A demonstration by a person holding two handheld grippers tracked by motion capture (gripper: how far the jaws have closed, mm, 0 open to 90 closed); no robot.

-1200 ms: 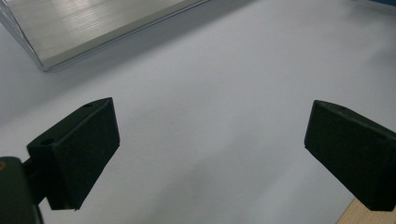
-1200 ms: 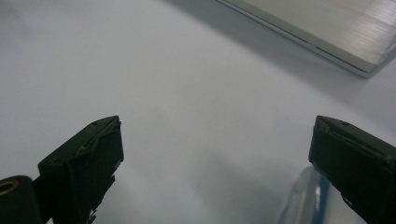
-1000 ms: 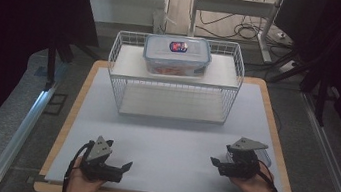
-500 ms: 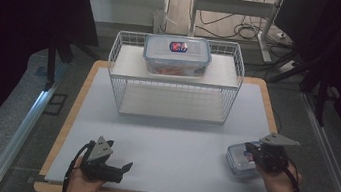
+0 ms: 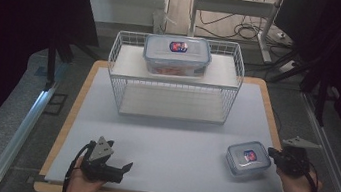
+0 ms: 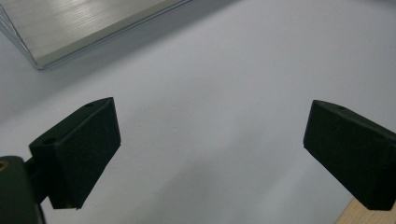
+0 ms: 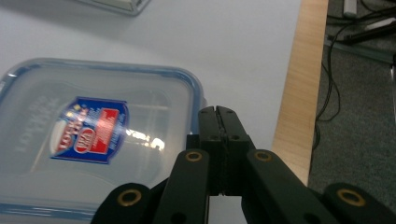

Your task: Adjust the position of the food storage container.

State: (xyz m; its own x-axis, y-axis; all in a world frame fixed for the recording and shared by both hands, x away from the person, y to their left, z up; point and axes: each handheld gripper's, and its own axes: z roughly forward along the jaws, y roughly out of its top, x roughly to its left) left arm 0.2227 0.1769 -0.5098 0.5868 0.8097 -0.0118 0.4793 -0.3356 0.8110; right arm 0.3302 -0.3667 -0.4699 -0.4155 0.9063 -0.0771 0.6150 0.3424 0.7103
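Small container [image 5: 248,158]: lower right of the high view, on the white bench [image 5: 172,141] mat near its edge. Square, rounded corners, clear rigid plastic, blue-rimmed lid with a label. Judged light, stiff and smooth, likely to slide; best taken across opposite walls or by a lid flap.

Right gripper [image 7: 218,122]: jaws pressed together, tip at the container's edge; nothing visibly held.

Left gripper [image 6: 210,154]: jaws wide apart, empty, lower left.

Larger container [image 5: 177,55]: atop the white wire rack [image 5: 174,94].

Open mat [image 5: 172,141] between wire rack [image 5: 175,84] and grippers.
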